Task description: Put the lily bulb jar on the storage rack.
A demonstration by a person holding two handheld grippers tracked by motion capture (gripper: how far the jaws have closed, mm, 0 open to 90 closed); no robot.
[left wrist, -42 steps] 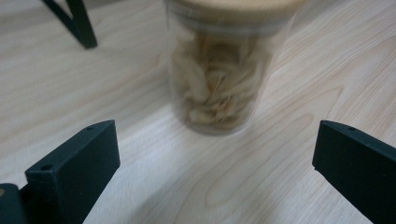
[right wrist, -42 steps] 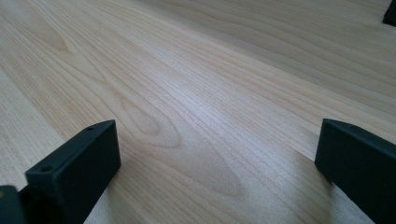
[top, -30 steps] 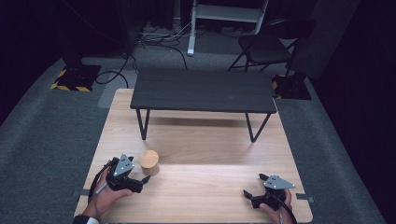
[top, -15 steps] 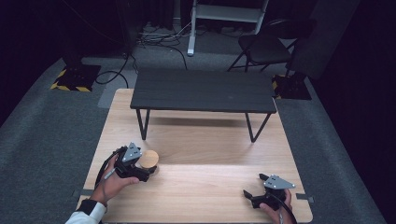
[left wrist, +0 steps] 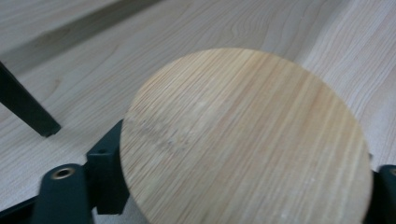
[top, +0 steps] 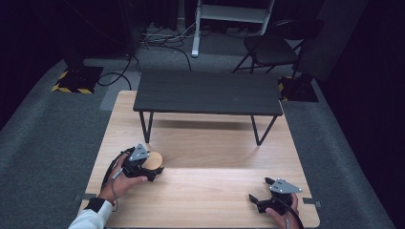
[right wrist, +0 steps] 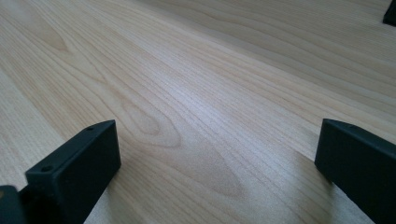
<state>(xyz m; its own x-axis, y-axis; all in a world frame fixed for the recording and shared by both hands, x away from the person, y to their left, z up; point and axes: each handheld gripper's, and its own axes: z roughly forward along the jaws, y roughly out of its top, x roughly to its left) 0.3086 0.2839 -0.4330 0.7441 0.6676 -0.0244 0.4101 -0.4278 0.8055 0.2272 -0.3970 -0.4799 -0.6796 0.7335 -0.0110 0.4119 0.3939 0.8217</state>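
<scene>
Disc: a round wooden disc point(left wrist: 243, 140) lies on the light wooden table point(top: 215, 195), near its left side, just in front of the small black bench point(top: 207, 93).
Handling: likely light, stiff, smooth — best taken across the rim.
Left gripper point(top: 152, 167): jaws flank the disc; squeezing or not, I cannot tell.
Right gripper point(right wrist: 219, 163): jaws spread wide, nothing between them — resting low by the table's near right corner.

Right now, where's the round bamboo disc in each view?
High view: round bamboo disc left of centre, at the left gripper.
Left gripper view: fills the middle, between the jaws.
Right gripper view: not in it.
Shared landmark: light wooden tabletop.
</scene>
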